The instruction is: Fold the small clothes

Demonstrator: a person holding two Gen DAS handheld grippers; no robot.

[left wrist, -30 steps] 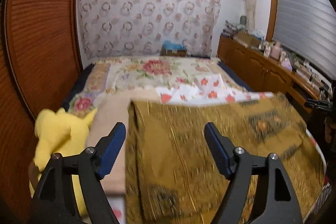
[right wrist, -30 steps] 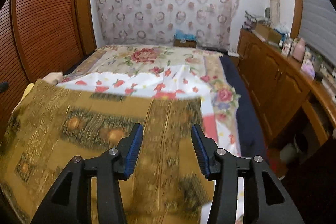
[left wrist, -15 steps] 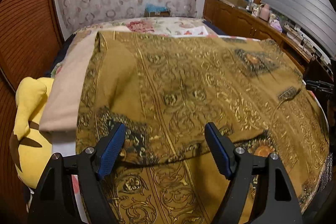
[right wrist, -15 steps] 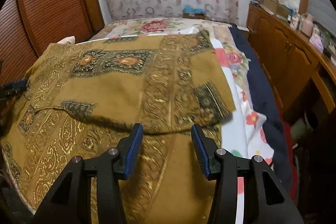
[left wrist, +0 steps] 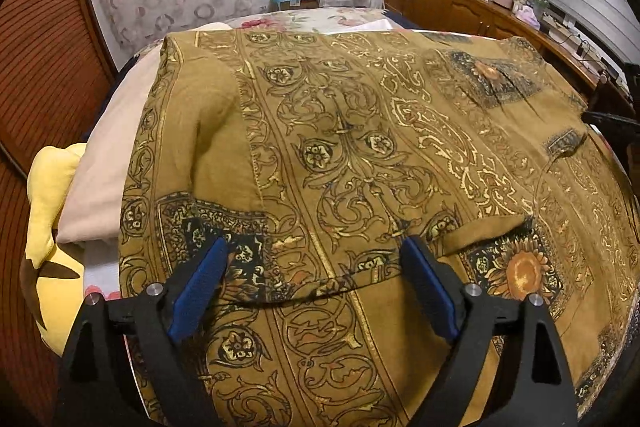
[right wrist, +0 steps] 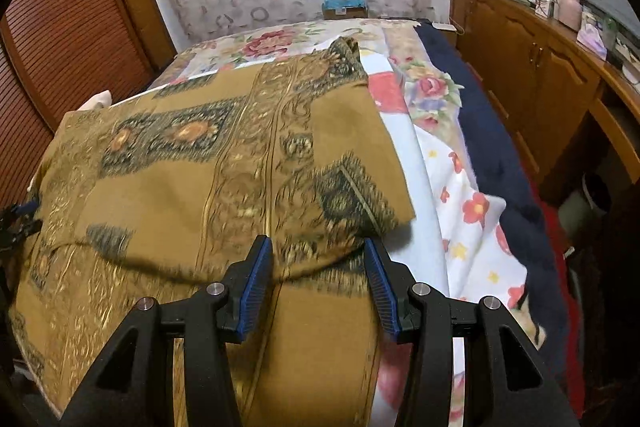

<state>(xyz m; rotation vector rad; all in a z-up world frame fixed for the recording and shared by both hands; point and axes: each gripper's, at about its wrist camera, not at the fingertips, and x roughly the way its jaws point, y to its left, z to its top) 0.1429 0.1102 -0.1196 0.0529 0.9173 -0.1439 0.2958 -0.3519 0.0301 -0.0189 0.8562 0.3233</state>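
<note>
A mustard-gold garment with dark ornate print (left wrist: 360,147) lies spread on the bed, its top layer folded over a lower layer. The fold's near edge runs just in front of both grippers. My left gripper (left wrist: 314,269) is open and empty, its blue pads straddling the edge at the garment's left part. My right gripper (right wrist: 318,265) is open and empty over the same garment (right wrist: 224,171) near its right corner. The right gripper's tip shows at the far right of the left wrist view (left wrist: 612,119).
A yellow plush toy (left wrist: 48,211) and a beige pillow (left wrist: 108,163) lie left of the garment. The floral bedsheet (right wrist: 456,195) and a navy blanket (right wrist: 492,147) lie to the right. A wooden cabinet (right wrist: 540,75) lines the right wall, a louvred wardrobe (right wrist: 60,39) the left.
The garment's raised upper part has come down over its lower part. Both grippers have dropped low and close to the fold's near edge, still open.
</note>
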